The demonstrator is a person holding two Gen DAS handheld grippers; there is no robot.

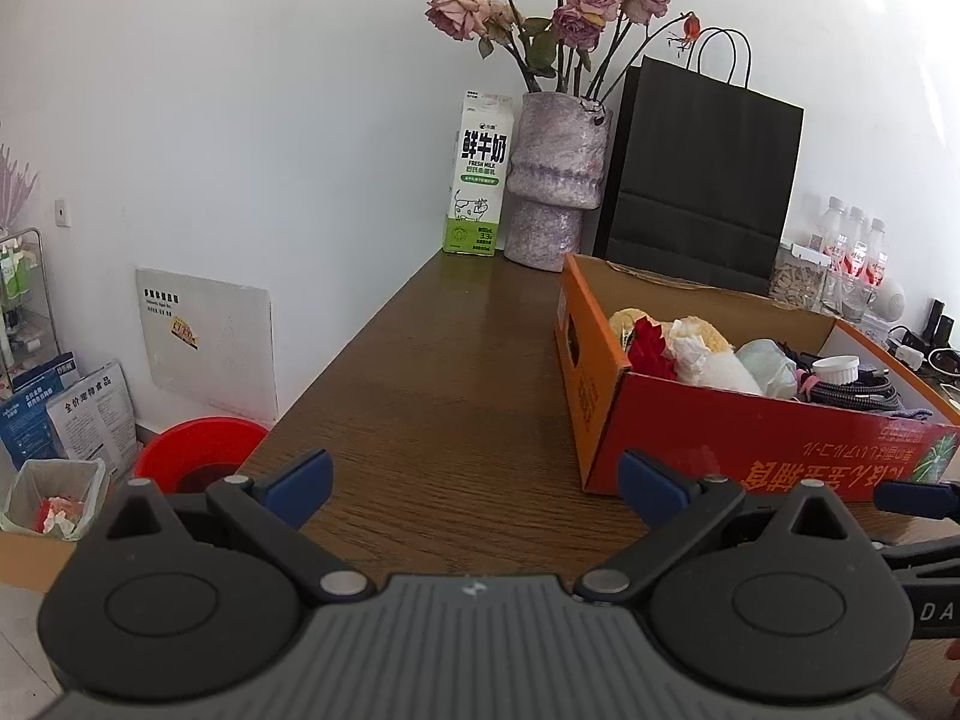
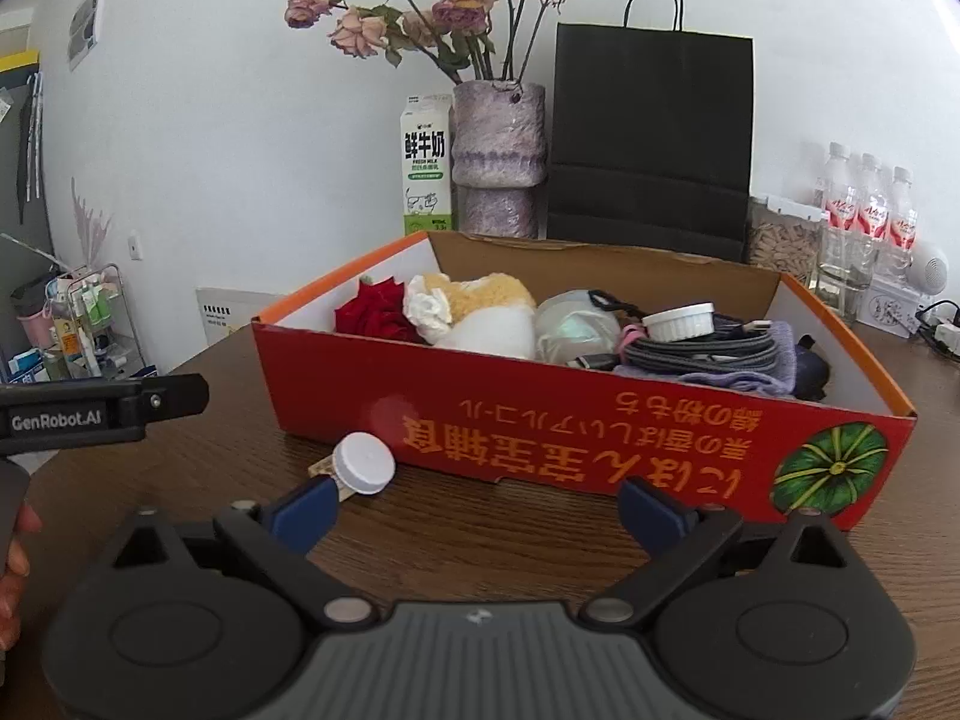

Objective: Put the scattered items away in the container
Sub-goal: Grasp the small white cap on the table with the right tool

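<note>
A red and orange cardboard box (image 2: 540, 420) stands on the brown wooden table (image 1: 432, 372); it also shows in the left wrist view (image 1: 750, 438). It holds a red flower (image 2: 375, 315), plush toys (image 2: 480, 306), a white lid (image 2: 678, 321), coiled cables (image 2: 702, 351) and cloth. A small white-capped bottle (image 2: 360, 465) lies on the table in front of the box, just beyond my right gripper's left fingertip. My right gripper (image 2: 480, 507) is open and empty. My left gripper (image 1: 474, 483) is open and empty, left of the box.
A milk carton (image 1: 477, 174), a purple vase of dried roses (image 1: 555, 180) and a black paper bag (image 1: 702, 180) stand at the back wall. Water bottles (image 2: 870, 216) and a jar are at the right. A red bucket (image 1: 198, 450) and a bin sit on the floor at the left.
</note>
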